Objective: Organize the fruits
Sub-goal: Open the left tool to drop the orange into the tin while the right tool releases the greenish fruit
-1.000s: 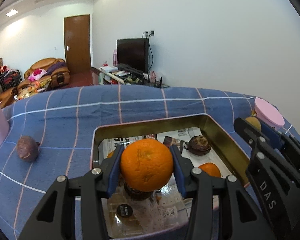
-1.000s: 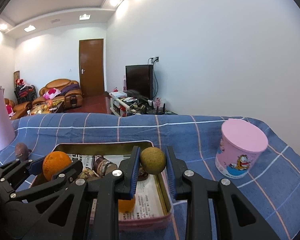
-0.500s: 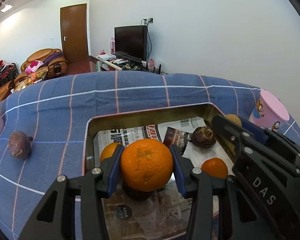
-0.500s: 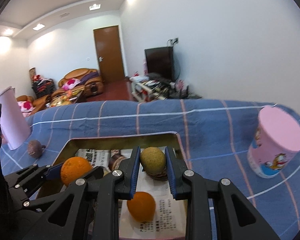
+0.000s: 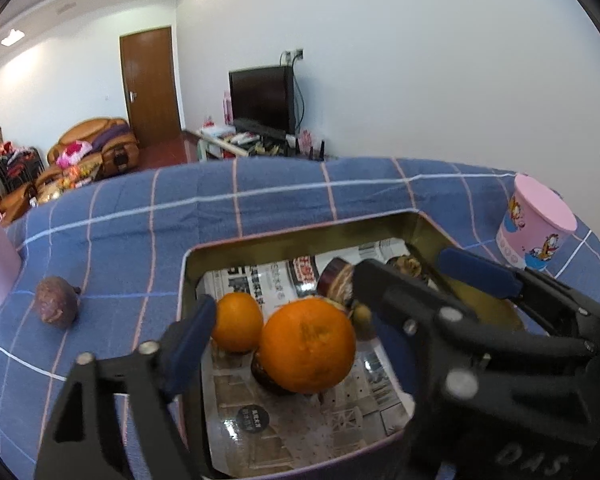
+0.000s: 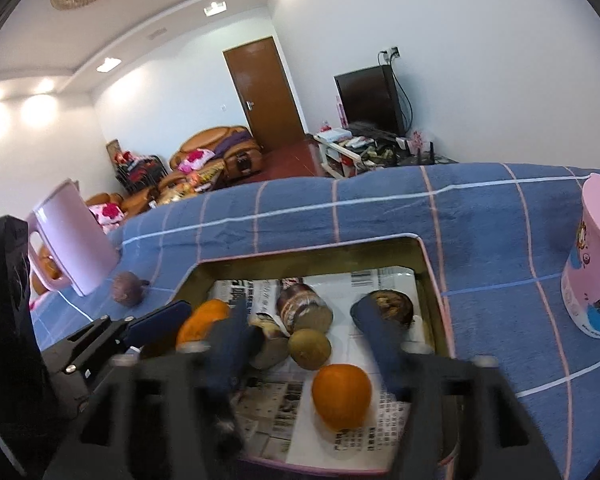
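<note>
Release looks like the step in hand. My left tongs (image 5: pixel 292 320) stand apart around the big orange (image 5: pixel 308 346). There is a clear gap at its 9 o'clock side; the far finger is hidden behind my right tongs (image 6: pixel 306 332). Those are spread wide too, over the greenish-brown fruit (image 6: pixel 310 348) lying on the newspaper in the tin tray (image 5: pixel 188 272). The orange seems perched on a dark fruit, so I judge it could roll. I would lift both tongs straight up without brushing anything. One dark purple fruit (image 5: pixel 56 306) lies on the blue cloth at the tray's 9 o'clock, outside it, and probably wants collecting next.
</note>
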Available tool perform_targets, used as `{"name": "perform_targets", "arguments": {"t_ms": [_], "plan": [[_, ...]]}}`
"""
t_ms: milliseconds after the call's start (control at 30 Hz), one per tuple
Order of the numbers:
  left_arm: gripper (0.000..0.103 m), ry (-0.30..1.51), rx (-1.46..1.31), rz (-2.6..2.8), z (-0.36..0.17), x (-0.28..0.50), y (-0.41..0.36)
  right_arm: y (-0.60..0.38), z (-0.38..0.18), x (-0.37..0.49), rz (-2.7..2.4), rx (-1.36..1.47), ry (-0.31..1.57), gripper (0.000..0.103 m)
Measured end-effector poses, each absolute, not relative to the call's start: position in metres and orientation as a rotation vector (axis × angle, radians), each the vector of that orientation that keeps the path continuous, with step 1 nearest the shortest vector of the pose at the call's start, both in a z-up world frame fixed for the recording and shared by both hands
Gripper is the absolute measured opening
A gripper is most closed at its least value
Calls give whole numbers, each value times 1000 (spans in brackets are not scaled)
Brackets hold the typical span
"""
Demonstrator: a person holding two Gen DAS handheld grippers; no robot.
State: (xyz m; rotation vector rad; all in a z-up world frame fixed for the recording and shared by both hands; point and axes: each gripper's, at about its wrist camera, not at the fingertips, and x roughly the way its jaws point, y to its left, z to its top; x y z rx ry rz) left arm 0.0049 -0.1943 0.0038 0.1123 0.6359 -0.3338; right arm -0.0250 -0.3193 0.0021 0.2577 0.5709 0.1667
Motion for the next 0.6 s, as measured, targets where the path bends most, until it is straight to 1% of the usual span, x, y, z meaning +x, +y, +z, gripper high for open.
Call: {"name": "perform_targets", "arguments": {"t_ms": [67, 167, 267, 400, 533, 567, 600], "plan": [[98, 604, 119, -330, 7, 0, -194, -316, 6, -31, 163, 245, 539, 77], [99, 570, 109, -324, 11, -5, -189, -315, 11, -38, 109, 219, 494, 77], [103, 516, 72, -301, 18, -10, -180, -320, 17, -43, 49, 224, 440, 76], [103, 437, 42, -250, 23, -17, -168, -319, 26, -57, -44, 183, 317, 77], [103, 418, 64, -217, 23, -16, -166, -317, 34, -67, -119, 132, 227, 78], [103, 417, 66, -211, 23, -16, -166, -317, 36, -71, -141, 121, 196, 79], [103, 413, 65, -207, 23, -16, -166, -317, 37, -74, -156, 117, 172, 85]]}}
